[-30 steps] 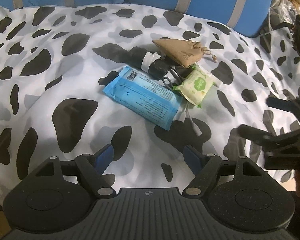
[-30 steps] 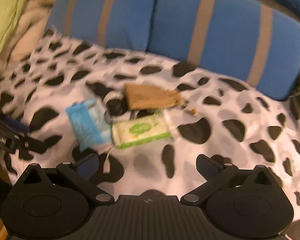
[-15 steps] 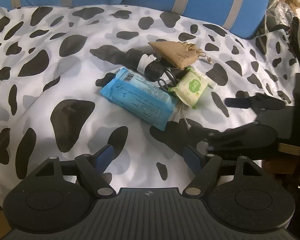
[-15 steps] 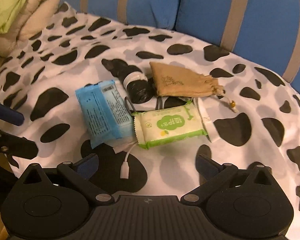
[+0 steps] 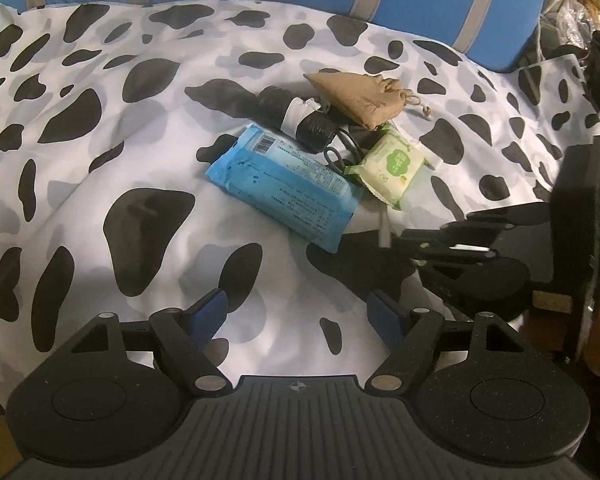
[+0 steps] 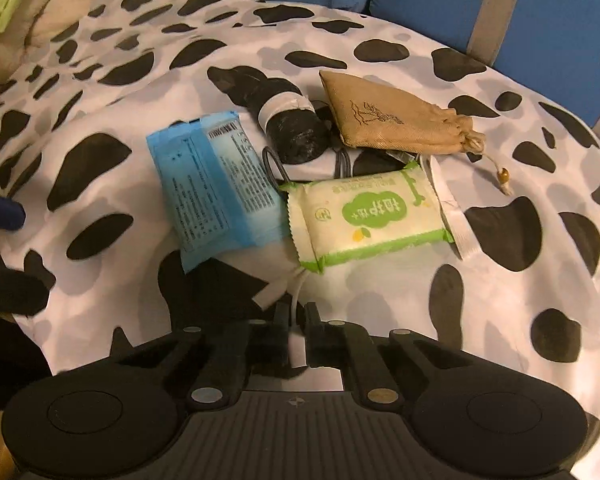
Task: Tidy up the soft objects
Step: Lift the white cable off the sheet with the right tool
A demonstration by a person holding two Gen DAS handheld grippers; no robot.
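Right wrist view, left to right: blue wipes pack (image 6: 216, 184) lies far-left in the cluster on the spotted sheet (image 6: 500, 300), black roll (image 6: 288, 124) beyond it, green tissue pack (image 6: 368, 216) at centre, tan drawstring pouch (image 6: 392, 120) far right. Right gripper (image 6: 298, 320) has just been closing and now pinches the thin white cable (image 6: 296, 298) trailing near-side from under the packs; left gripper (image 5: 296, 312) hovers spread and empty, near the cluster. Cable judged light, limp and slippery, likely to snag under the packs, so grip near its plug end.
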